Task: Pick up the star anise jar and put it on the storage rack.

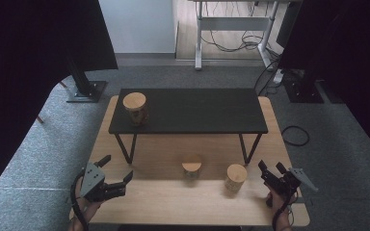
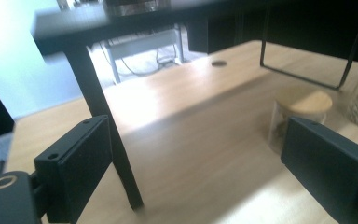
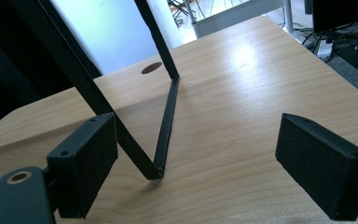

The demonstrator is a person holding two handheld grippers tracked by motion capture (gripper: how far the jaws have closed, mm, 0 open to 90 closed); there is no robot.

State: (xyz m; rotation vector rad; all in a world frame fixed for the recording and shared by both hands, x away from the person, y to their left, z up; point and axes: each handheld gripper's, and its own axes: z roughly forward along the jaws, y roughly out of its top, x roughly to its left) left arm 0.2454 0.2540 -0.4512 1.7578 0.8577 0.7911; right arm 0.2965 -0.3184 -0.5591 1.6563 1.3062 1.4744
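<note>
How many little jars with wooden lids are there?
3. One jar stands on the left end of the black shelf. One jar sits on the wooden table below the shelf, and one jar beside it, nearer the right tongs.

This looks like a lab or office room set up for recording; a light wooden table (image 1: 173, 202) stands on grey carpet (image 1: 38, 159); behind the table, a white height-adjustable desk frame (image 1: 233, 24) with loose black cables (image 1: 231, 43) beneath it; to either side of the table, black curtains (image 1: 24, 57) hang on black metal floor stands (image 1: 84, 86); beyond them a pale wall (image 1: 137, 26).
</note>
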